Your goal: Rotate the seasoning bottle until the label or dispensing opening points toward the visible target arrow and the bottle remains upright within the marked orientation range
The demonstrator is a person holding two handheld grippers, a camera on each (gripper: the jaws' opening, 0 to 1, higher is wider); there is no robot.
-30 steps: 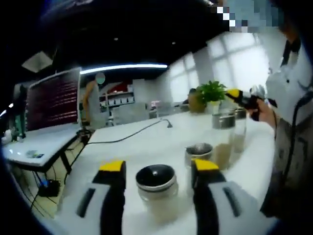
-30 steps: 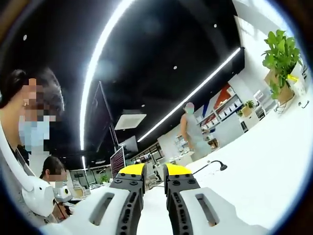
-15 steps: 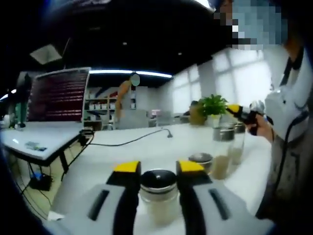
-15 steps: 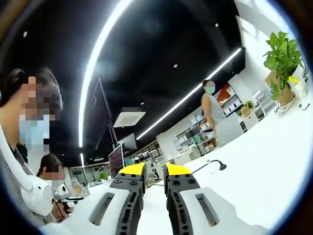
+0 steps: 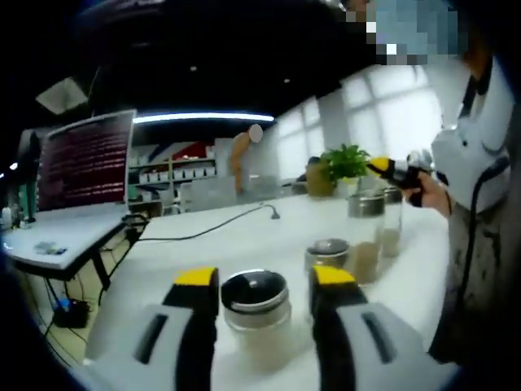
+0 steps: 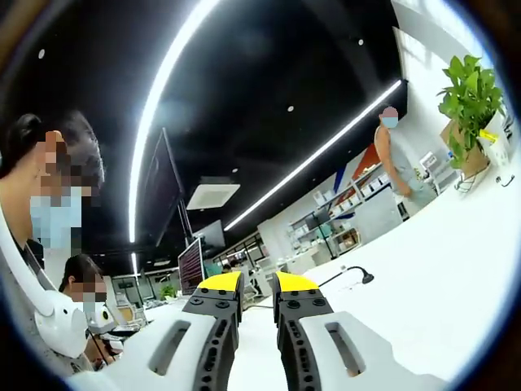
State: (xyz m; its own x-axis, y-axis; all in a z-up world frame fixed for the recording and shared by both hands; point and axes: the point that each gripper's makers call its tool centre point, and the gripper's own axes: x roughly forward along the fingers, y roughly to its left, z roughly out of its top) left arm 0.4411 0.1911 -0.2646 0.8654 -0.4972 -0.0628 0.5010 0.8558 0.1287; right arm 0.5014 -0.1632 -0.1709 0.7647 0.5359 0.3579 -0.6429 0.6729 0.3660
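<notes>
1. Left gripper (image 5: 263, 281), white body w/ yellow-tipped black jaws: jaws apart, wider than 0.5 s ago, when they sat close on either side of the jar lid. Now a gap shows on each side; nothing gripped.
2. Task item, the short clear glass seasoning bottle with a black-and-chrome round lid (image 5: 256, 305), stands upright between the left jaws on the white table (image 5: 220, 244). Pale seasoning fills its lower part. No label or arrow readable.
3. Just beyond the right jaw tip: a second short glass jar with a chrome lid (image 5: 329, 254). Further out on that side, two taller clear jars with pale contents (image 5: 367, 236), close together.
4. Past those jars, a hand (image 5: 429, 191) of the person in white holds the other gripper, its yellow tip toward a green potted plant (image 5: 342, 163).
5. Black cable (image 5: 207, 228) runs across the table ahead of the jaws; a standing person (image 5: 244, 159) in the background has shifted since 0.5 s ago.
6. Right gripper (image 6: 256, 285): yellow-tipped jaws nearly together, a narrow slit between, holding nothing, same as earlier; it points up over the table toward the ceiling light strips (image 6: 163, 106).
</notes>
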